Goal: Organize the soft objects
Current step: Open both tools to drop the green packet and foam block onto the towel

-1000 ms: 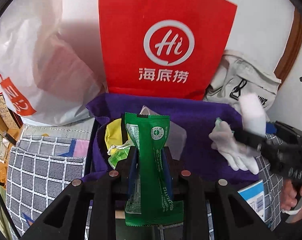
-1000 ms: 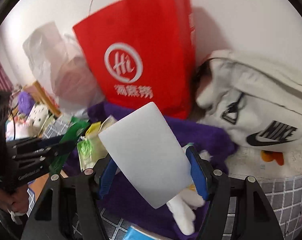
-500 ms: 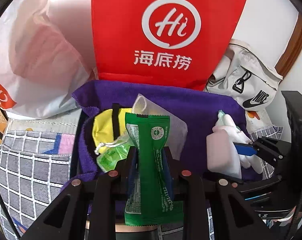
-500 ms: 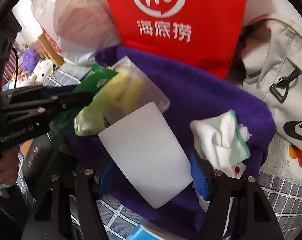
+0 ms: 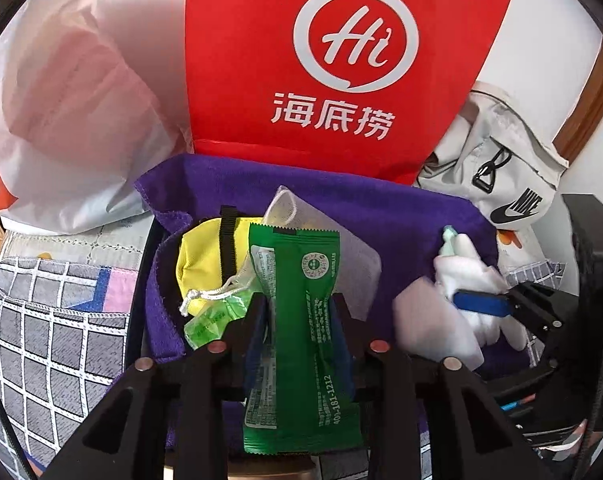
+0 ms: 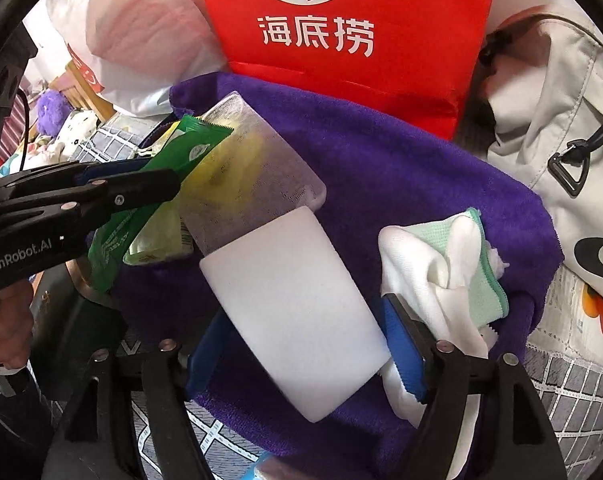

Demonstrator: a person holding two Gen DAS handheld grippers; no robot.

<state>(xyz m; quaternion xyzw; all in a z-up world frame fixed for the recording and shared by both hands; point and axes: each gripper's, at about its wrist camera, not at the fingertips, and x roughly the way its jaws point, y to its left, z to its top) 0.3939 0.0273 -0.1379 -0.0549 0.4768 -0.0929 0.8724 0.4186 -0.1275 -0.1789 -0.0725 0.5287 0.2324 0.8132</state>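
Note:
My left gripper (image 5: 299,300) stands over the purple towel-lined bin (image 5: 401,216). Its pads still press a green snack packet (image 5: 301,320), and the jaws are opening. Under it lie a yellow pouch (image 5: 205,256), a pale green packet (image 5: 209,320) and a frosted clear bag (image 5: 353,268). My right gripper (image 6: 301,312) is low over the towel (image 6: 381,168) with a white sponge block (image 6: 293,304) between its opening jaws. The sponge (image 5: 433,328) is blurred beside a sharp blue finger (image 5: 481,306), so it looks loose. A white and mint cloth (image 6: 441,264) lies just to its right.
A red paper bag (image 5: 333,60) stands right behind the bin, with a white plastic bag (image 5: 69,120) to its left and a grey backpack (image 5: 513,184) to its right. A checked cloth (image 5: 53,340) covers the surface around the bin. A person's hand (image 6: 1,344) holds the left gripper.
Both grippers have come down towards the purple towel. The sponge went from above the bin to low beside the white cloth, and the right jaws have widened around it.

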